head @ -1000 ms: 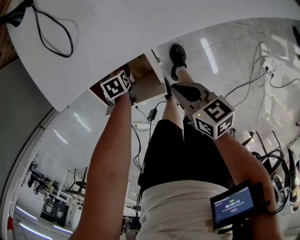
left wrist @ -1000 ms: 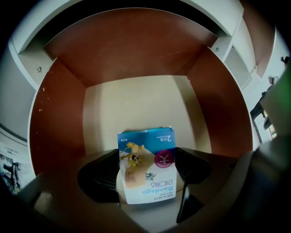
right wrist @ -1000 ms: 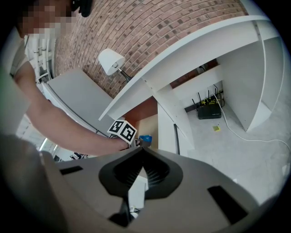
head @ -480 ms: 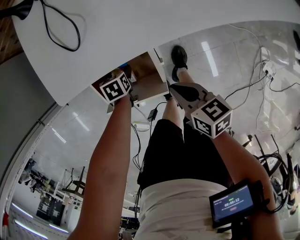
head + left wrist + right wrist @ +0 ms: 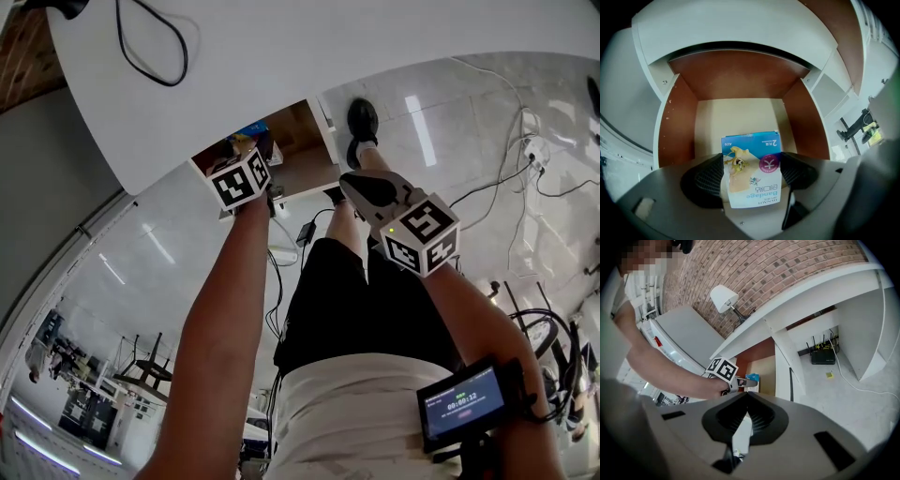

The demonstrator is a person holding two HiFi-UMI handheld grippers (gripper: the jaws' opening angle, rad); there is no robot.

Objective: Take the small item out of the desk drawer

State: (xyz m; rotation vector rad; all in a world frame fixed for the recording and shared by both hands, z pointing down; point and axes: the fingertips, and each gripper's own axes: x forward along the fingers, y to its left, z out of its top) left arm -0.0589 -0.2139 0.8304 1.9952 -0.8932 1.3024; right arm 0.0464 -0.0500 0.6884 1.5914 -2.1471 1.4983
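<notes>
Over the last second the left tool is drawing back from under the desk in the head view. A scrap of blue, absent a second ago, is now showing just above its marker cube at the upper middle of the frame. That blue is the pack, so the grasp looks made and the lift-out seems to be under way. What is probably remaining is clearing the drawer front and carrying the pack away.

In the left gripper view the left tool's jaws are clamping the pack from both sides, one dark ribbed pad pressing on each long edge. The pack is sitting at the lower centre of that frame, over the front part of the open drawer. Whether it is touching the drawer's pale floor cannot be told. Nothing else is lying in the drawer.

The right tool is hanging at the right of the head view, well apart from the drawer, its jaws together with nothing between them.

The pack is a small flat box, blue along its far end and pale below. It is carrying a cartoon figure, a round magenta badge and the word "Bandage", which is reading upside down from this tool
</notes>
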